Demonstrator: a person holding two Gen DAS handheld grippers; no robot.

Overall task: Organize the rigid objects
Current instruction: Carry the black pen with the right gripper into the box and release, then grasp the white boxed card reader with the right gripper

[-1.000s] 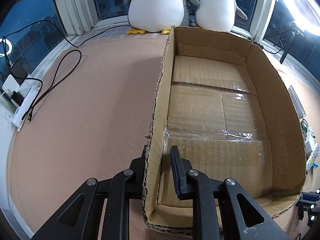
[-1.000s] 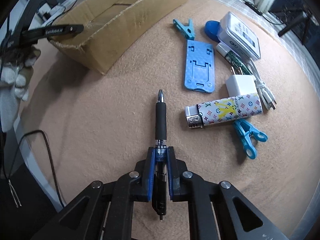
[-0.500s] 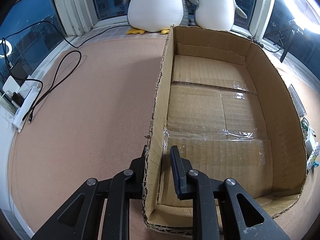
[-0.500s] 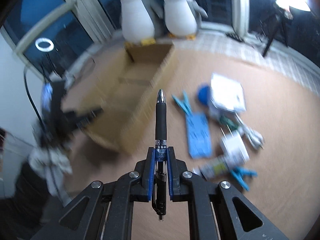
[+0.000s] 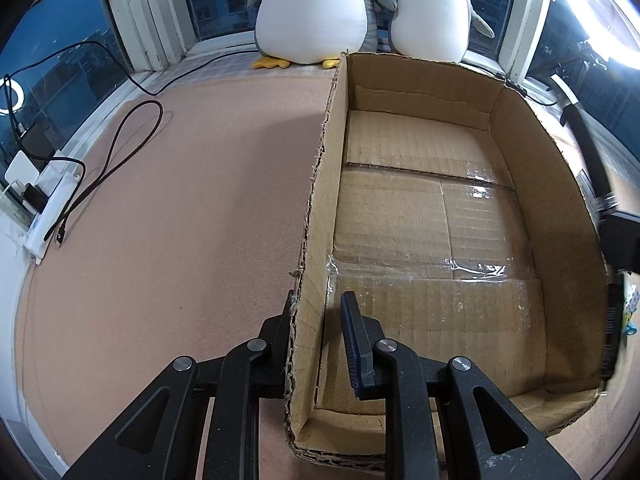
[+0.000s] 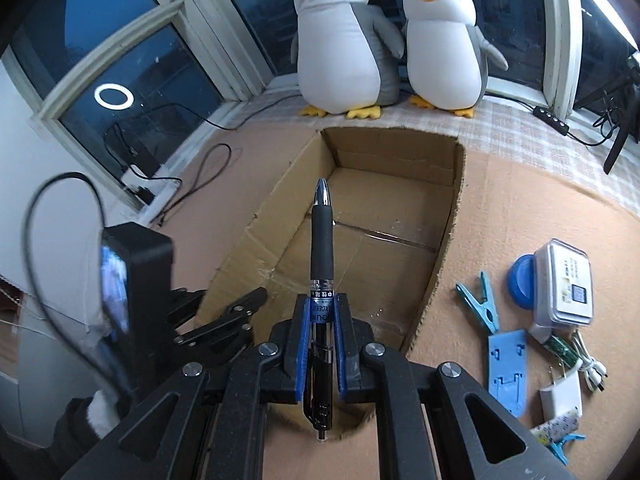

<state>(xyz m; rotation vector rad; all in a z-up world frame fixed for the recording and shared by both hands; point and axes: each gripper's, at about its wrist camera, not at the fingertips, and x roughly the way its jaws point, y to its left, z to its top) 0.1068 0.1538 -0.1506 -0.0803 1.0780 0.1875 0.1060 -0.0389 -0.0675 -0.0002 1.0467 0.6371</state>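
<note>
Surface: pinkish-tan carpet (image 5: 180, 240) running up to a window ledge.
Penguins: two plush penguins (image 6: 340, 40) side by side on the ledge, behind the box.
Box: one open cardboard box (image 5: 440, 220), with only tape strips across its floor.
Left gripper: your left gripper (image 5: 320, 320) is pinching the box's left wall near the front corner, one finger outside, one inside; it has not shifted since a second ago.
Right gripper: your right gripper (image 6: 322, 320) is clamped on the clear barrel of one black pen (image 6: 322, 240), tip pointing away from you, and has risen and swung round.
Pen position: earlier it hung over bare carpet beside the clutter; now it is in the air above the near end of the box.
Clutter right of the box: two teal clothespins (image 6: 480, 304), one blue phone stand (image 6: 506, 368), one white charger (image 6: 562, 394) with cable, one patterned lighter (image 6: 558, 424), one white tin (image 6: 566, 284), one blue round lid (image 6: 520, 280).
Floor left: one white power strip (image 5: 48, 208) with black cables.
</note>
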